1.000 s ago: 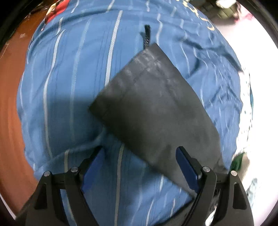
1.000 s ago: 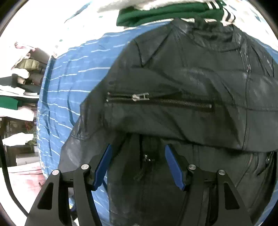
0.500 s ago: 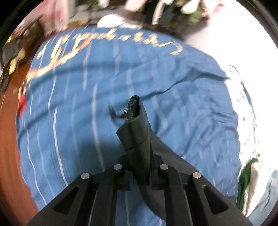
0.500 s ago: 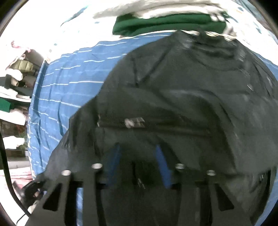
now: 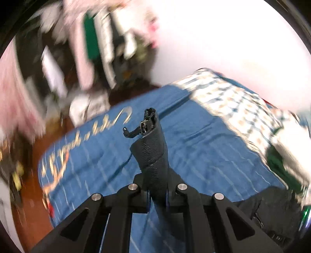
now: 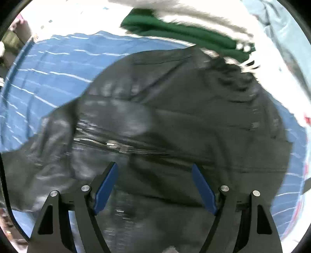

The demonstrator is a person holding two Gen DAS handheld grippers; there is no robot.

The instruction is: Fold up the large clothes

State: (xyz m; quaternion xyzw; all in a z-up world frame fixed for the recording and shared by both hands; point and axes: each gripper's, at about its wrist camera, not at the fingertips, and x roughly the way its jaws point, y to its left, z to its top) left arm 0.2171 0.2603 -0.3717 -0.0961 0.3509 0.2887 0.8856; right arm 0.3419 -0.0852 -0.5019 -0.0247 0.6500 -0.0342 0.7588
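Note:
A black leather jacket (image 6: 184, 116) lies spread on a blue striped bedspread (image 6: 58, 64). My left gripper (image 5: 157, 196) is shut on the jacket's sleeve cuff (image 5: 151, 151), which stands up between the jaws with a zip pull (image 5: 142, 124) at its tip, lifted above the bedspread (image 5: 204, 151). Part of the jacket's body (image 5: 272, 214) shows at the lower right of the left wrist view. My right gripper (image 6: 154, 175) is open and empty, just above the jacket's front, with a zip (image 6: 116, 146) ahead of the jaws.
A green garment (image 6: 184, 33) and a white one (image 6: 184, 11) lie beyond the jacket's collar. A patterned sheet (image 5: 233, 101) borders the bedspread. Cluttered shelves (image 5: 97, 48) and a brown floor (image 5: 48, 140) lie past the bed's far edge.
My left gripper closed on the flat sleeve end and lifted it up, tilting toward the room. My right gripper narrowed and then opened wide while moving over the jacket front.

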